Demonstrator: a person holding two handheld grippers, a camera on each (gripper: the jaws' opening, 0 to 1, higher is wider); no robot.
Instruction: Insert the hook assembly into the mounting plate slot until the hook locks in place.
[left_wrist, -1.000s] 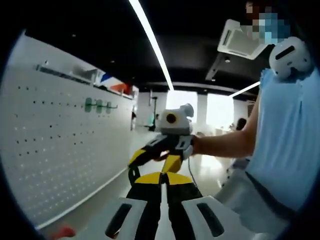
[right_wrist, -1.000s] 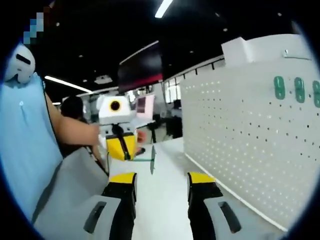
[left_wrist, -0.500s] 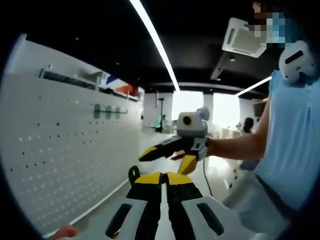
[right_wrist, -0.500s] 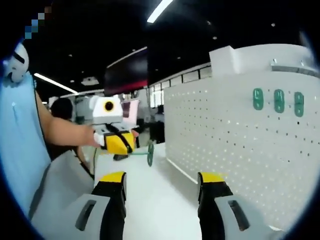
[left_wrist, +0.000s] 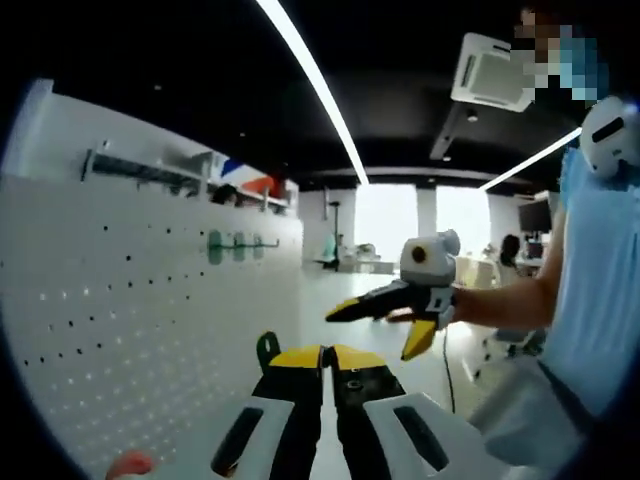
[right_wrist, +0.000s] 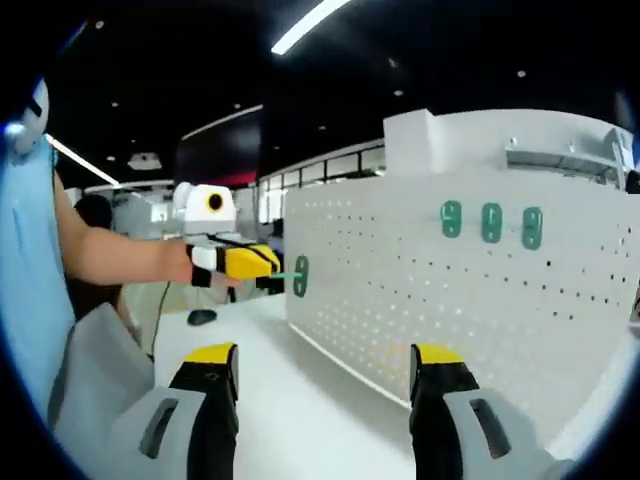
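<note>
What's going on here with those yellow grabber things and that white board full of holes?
A person holds a gripper in each hand. The left gripper, jaws shut, grips a small green hook and holds it near the edge of the white pegboard. Three green hooks already hang higher up. The right gripper is open and holds nothing.

Right gripper (right_wrist: 325, 372) jaws stand wide apart, nothing between them, over the white table (right_wrist: 300, 420). Left gripper (right_wrist: 262, 263), held by a person's hand (right_wrist: 205, 268), grips a green hook assembly (right_wrist: 298, 275) near the edge of the white pegboard (right_wrist: 440, 300). Three green hooks (right_wrist: 491, 223) sit in a row high on the pegboard.
</note>
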